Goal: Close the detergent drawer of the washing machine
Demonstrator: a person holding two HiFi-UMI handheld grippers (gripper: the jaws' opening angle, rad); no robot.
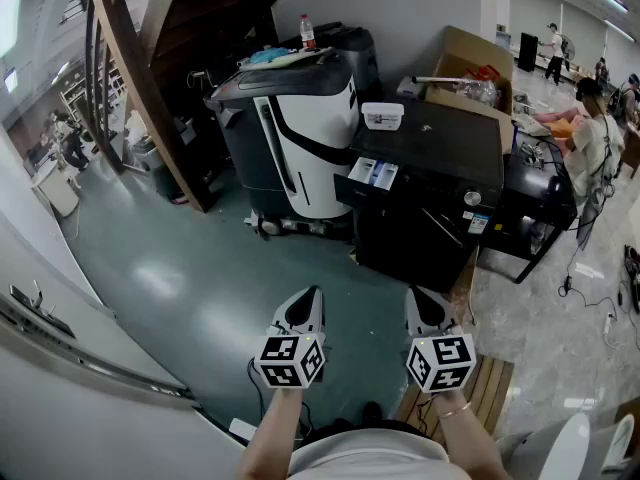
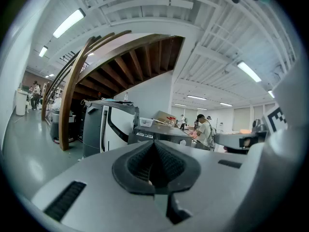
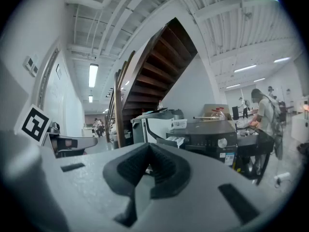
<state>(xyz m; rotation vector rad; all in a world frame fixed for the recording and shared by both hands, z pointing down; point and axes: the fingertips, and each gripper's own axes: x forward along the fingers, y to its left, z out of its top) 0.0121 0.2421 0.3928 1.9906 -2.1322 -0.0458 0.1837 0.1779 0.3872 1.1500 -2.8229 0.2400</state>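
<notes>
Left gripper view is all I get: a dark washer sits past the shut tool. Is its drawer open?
Observer: Yes. In the head view the drawer sticks out of the washer at its front upper corner.
Operator: And the right tool?
Observer: The right gripper view shows the right tool shut, with nothing between its jaws.
Operator: Is either tool touching the machine?
Observer: No. In the head view, bare floor lies between the washer and both tools. The left tool is held side by side with the right one.
</notes>
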